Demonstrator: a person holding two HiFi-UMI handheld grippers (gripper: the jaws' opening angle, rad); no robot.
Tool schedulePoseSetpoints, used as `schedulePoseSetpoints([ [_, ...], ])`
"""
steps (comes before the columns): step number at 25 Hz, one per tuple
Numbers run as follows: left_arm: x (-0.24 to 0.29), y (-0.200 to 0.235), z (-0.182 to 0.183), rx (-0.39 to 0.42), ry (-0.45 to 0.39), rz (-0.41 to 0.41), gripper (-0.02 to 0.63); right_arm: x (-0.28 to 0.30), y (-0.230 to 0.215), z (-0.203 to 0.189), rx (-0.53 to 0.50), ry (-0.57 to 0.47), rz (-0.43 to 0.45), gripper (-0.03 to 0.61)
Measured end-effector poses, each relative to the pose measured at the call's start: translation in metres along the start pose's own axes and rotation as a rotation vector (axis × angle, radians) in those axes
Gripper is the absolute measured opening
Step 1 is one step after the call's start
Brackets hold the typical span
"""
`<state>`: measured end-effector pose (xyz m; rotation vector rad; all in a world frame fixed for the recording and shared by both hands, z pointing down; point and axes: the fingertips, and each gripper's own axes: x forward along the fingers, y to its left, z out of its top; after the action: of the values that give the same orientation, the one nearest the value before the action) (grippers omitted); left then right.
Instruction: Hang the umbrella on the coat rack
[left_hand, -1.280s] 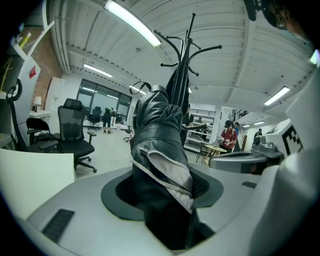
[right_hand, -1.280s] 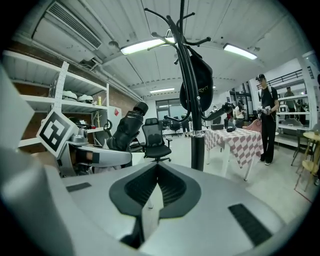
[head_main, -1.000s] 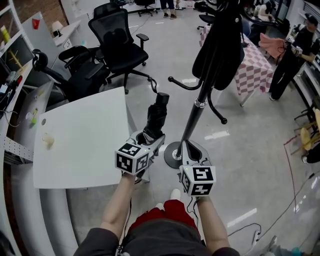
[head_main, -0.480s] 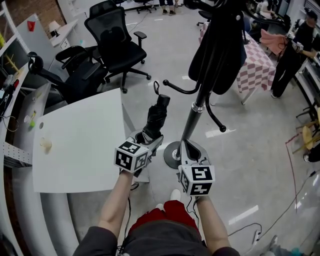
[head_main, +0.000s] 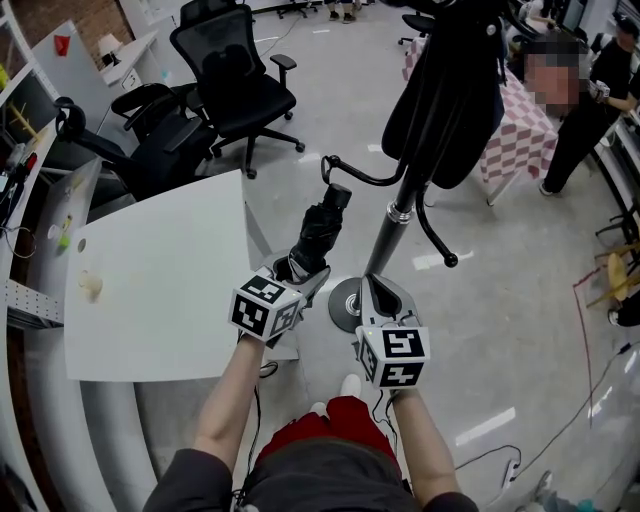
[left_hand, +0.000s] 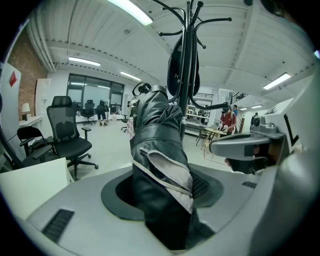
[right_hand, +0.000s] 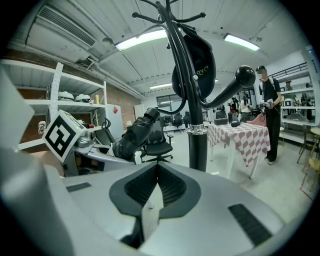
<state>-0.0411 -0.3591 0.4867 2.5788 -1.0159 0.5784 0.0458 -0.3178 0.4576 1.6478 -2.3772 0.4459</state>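
Note:
A folded black umbrella (head_main: 318, 232) sticks up and forward out of my left gripper (head_main: 300, 275), whose jaws are shut on its lower end. In the left gripper view the umbrella (left_hand: 160, 165) fills the space between the pads, and its strap loop is at the far tip. The coat rack (head_main: 395, 225) is a black pole on a round base, just right of the umbrella, with a curved hook (head_main: 365, 178) near the umbrella's tip. A black bag (head_main: 450, 90) hangs higher on it. My right gripper (head_main: 378, 292) is shut and empty, and it points at the coat rack (right_hand: 195, 135).
A white table (head_main: 160, 280) stands to the left. Black office chairs (head_main: 235, 85) are behind it. A table with a checkered cloth (head_main: 520, 130) and a person (head_main: 585, 110) stand at the far right. Grey floor surrounds the rack's base (head_main: 345, 305).
Both grippers have edged a little toward the coat rack. The umbrella's tip now sits slightly closer to the lower hook. The grip is unchanged.

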Motion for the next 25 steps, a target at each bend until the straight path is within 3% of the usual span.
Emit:
schedulePoseSetpoints([
  [25,-0.007,0.002,0.016,0.158,0.074,-0.027,0.224,0.0,0.008,-0.006,0.016,0.007,0.023,0.018],
])
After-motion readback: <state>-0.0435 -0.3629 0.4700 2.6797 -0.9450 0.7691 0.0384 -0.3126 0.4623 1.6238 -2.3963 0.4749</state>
